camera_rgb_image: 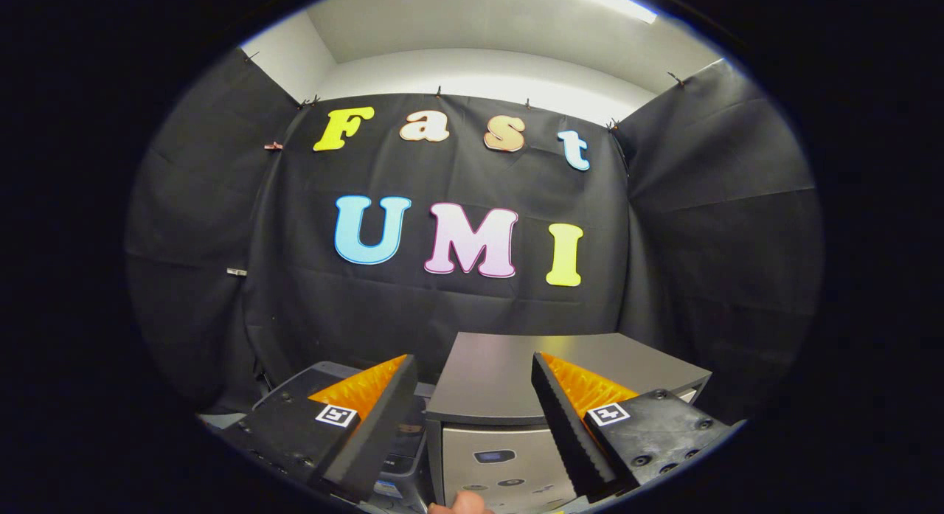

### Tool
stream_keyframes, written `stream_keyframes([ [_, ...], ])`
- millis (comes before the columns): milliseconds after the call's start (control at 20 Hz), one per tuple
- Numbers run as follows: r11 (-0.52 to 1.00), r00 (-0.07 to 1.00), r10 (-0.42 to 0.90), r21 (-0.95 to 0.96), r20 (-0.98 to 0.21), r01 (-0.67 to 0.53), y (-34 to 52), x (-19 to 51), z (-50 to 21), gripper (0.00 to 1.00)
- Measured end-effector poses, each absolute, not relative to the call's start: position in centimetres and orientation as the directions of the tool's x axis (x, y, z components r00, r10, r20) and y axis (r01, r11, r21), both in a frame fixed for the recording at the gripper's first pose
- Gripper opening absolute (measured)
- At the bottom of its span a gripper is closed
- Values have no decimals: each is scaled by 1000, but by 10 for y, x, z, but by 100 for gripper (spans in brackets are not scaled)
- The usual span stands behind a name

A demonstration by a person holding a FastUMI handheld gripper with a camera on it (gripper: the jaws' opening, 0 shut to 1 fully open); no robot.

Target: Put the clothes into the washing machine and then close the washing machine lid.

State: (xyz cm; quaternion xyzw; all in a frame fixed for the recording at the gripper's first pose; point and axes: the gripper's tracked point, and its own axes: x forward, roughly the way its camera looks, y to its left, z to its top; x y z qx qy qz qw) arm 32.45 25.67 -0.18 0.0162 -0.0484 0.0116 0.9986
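A small grey washing machine (pixel 487 385) stands against the booth's back wall, just ahead of my fingers. Its flat top lid (pixel 627 363) lies down and level. Its front panel (pixel 509 462) carries a small display and several buttons and sits low between my fingers. My gripper (pixel 472 358) is open, with nothing between its fingers. It hovers in front of the machine, about level with its top. The right finger overlaps the machine's right front corner; the left finger sits left of the machine.
A dark, low box-like thing (pixel 299 387) stands left of the machine, mostly hidden behind my left finger. A person's fingertip (pixel 461 505) shows below the front panel. Black cloth walls close in the back and both sides.
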Motion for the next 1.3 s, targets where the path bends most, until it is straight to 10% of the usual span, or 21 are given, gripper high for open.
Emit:
stream_keyframes([
  [1300,995,990,96,3,101,-97,267,325,-2,97],
])
